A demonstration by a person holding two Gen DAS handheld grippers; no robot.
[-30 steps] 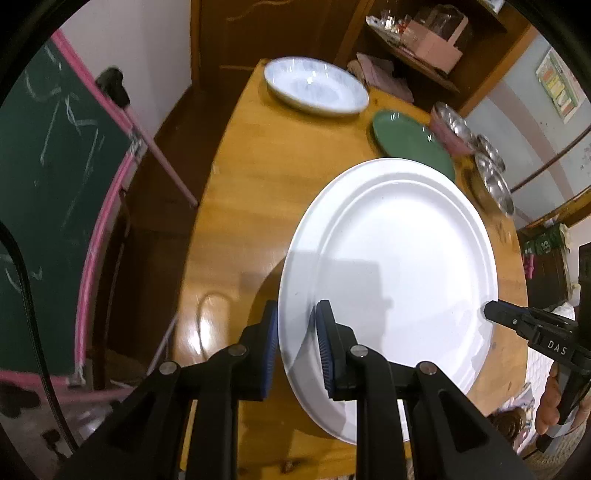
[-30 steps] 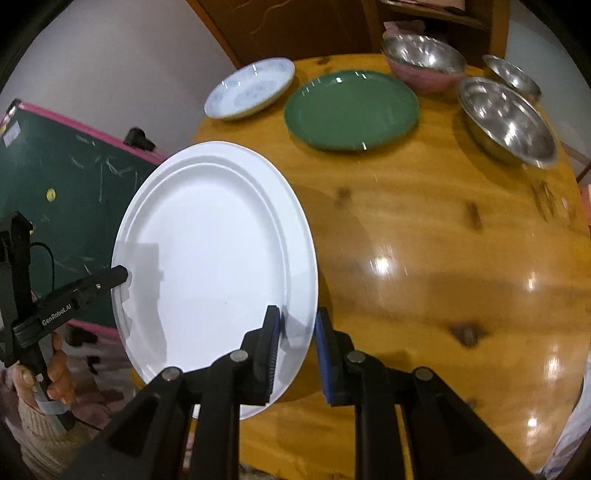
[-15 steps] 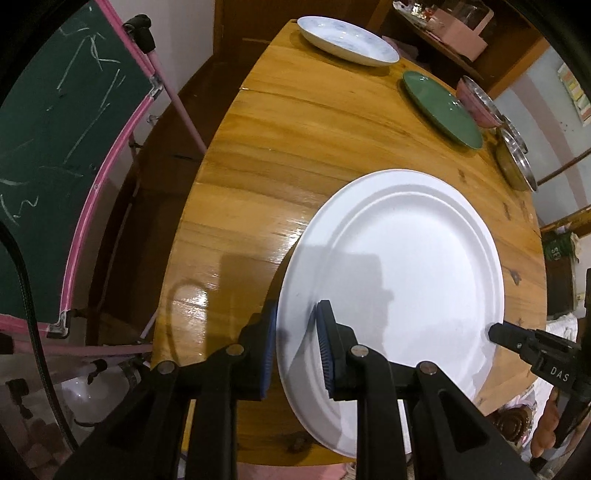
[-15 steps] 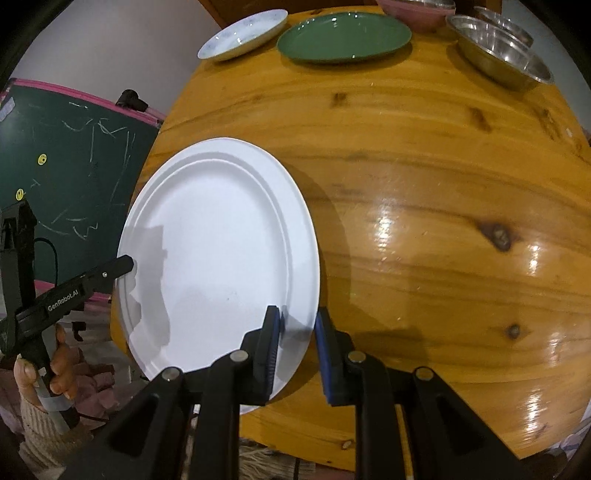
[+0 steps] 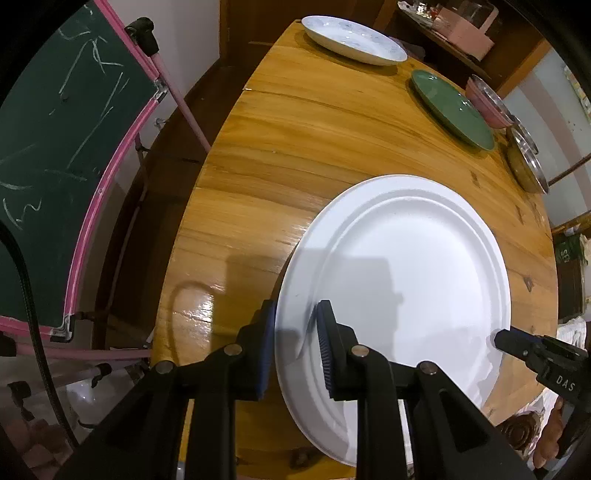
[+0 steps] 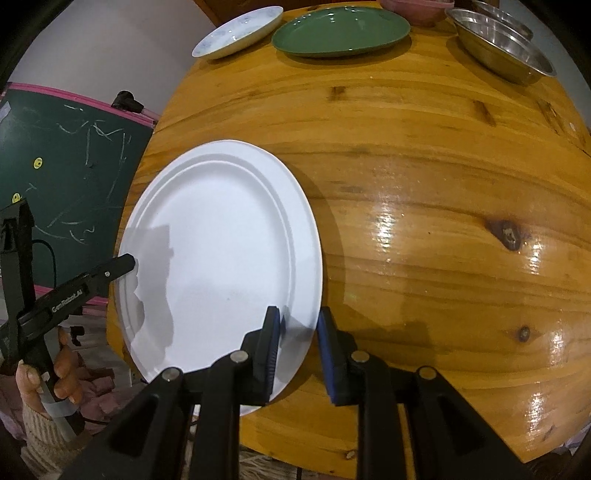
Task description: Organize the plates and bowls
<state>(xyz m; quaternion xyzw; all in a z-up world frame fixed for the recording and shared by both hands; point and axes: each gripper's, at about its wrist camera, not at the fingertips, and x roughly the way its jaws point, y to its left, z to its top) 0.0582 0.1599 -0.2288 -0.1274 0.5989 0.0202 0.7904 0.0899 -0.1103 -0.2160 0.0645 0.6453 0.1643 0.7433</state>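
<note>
Left gripper [image 5: 295,347], right gripper [image 6: 297,341]: matte black linkage arms, silver rivets, blue ribbed pads [image 5: 325,350]. White lettering on outer fingers. Bare-skinned hand [image 6: 55,373], beige knitted cuff.

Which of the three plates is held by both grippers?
The large white plate, gripped at opposite rim edges; the green plate and the blue-patterned plate lie untouched at the table's far end.

- Your wooden desk [image 5: 303,155] is glossy, with dark knots showing in the grain.
- To your left a green chalkboard [image 5: 55,147] in a pink frame carries chalk scribbles.
- Beyond the desk a shelf holds a pink box [image 5: 467,33].
</note>
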